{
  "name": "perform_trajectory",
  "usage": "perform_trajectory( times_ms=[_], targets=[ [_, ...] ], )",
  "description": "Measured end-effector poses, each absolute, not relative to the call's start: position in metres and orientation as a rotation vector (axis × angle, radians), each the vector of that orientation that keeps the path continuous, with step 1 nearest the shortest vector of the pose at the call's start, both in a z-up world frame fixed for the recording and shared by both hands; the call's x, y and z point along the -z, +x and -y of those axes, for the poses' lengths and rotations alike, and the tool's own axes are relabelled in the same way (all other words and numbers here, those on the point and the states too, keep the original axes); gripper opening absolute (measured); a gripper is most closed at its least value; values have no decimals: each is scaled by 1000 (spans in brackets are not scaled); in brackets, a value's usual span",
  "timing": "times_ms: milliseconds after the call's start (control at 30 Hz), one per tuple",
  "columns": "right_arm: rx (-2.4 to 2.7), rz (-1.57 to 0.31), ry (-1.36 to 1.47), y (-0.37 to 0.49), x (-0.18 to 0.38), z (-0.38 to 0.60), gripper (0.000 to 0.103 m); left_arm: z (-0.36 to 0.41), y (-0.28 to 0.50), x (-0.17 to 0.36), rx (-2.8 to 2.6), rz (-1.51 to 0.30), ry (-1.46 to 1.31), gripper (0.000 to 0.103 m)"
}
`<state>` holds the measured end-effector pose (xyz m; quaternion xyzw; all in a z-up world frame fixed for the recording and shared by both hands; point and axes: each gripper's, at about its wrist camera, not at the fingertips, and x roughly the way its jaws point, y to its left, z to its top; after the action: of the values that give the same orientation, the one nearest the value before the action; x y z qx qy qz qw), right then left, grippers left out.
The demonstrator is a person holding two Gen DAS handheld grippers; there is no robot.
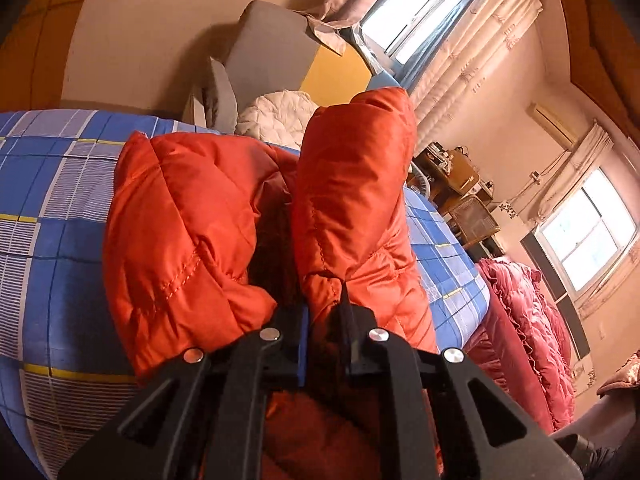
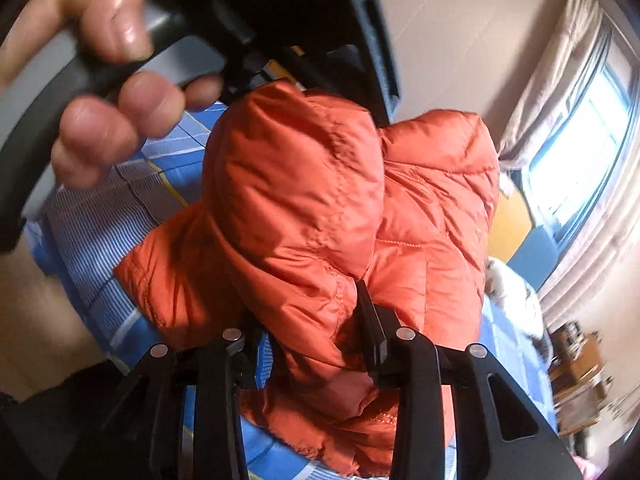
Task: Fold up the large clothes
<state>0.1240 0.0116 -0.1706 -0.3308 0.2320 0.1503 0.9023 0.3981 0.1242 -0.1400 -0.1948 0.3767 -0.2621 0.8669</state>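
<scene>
While both grippers, left (image 1: 322, 312) and right (image 2: 316, 340), clench the orange jacket (image 1: 192, 216), it lies mid-frame on the blue checked bed (image 1: 52, 208), windows (image 1: 588, 232) at right.

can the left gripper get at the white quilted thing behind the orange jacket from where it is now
Probably not directly: the left gripper is shut on the orange jacket, whose puffy folds rise between it and the white quilted item.

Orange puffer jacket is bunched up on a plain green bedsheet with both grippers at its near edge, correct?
Not quite. The orange puffer jacket lies on a blue checked bedsheet, not a plain green one, as the left wrist view shows. Both the left gripper and right gripper are at its near edge.
</scene>
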Motion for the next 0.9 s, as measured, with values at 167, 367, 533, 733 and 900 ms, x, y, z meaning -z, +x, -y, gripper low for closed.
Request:
perform_trajectory(
  times_ms=[167, 367, 533, 733, 900],
  targets=[
    [-326, -488, -656, 122, 166, -6, 34, -122, 394, 142, 534, -777, -383, 11],
    [-344, -503, -624, 130, 158, -1, 34, -121, 389, 138, 515, -758, -362, 11],
    [-352, -507, -615, 131, 162, 0, 36, -119, 383, 137, 502, -741, -358, 11],
    [-354, -522, -598, 140, 161, 2, 36, -120, 379, 139, 492, -721, -362, 11],
    [-354, -527, -590, 144, 159, 4, 36, -120, 376, 139, 484, -709, -353, 11]
  ],
)
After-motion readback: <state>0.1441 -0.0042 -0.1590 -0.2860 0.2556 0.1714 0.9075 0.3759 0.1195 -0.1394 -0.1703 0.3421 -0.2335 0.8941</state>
